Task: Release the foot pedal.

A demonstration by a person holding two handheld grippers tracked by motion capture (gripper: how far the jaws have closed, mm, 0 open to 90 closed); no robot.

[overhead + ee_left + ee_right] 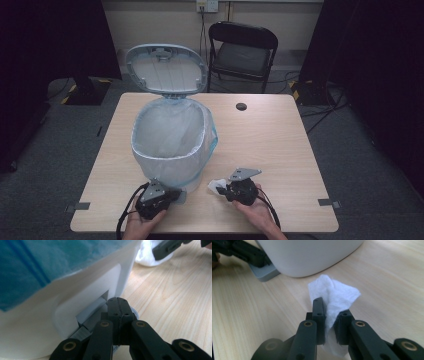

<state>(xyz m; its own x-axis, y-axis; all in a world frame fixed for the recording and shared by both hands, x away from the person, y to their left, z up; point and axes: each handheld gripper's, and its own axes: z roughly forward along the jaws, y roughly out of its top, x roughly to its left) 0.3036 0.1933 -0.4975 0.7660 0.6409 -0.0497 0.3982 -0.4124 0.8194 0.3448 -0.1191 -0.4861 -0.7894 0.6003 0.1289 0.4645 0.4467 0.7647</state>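
The worktop (280,145) carries a white bin (172,150) that stands toward its left half, nearer the front edge than the back. The bin's lid (167,70) is swung up and back, standing open over the far rim. A thin, pale liner bag (170,132) with a blue drawstring band is fitted inside the bin and folded over its rim; the inside of the bag looks bare, with nothing lying in it that can be made out.

At the foot of the bin, on the front side, sits its grey pedal (264,272). The left hand-held gripper (119,311) has its jaws fully together with nothing between them, the tips pressed down on that pedal — right against the bin's base.

Just right of the bin, near the front edge, the right hand-held gripper (331,312) is clamped on a crumpled white tissue (337,296), which sticks out beyond the jaw tips, low over the worktop.
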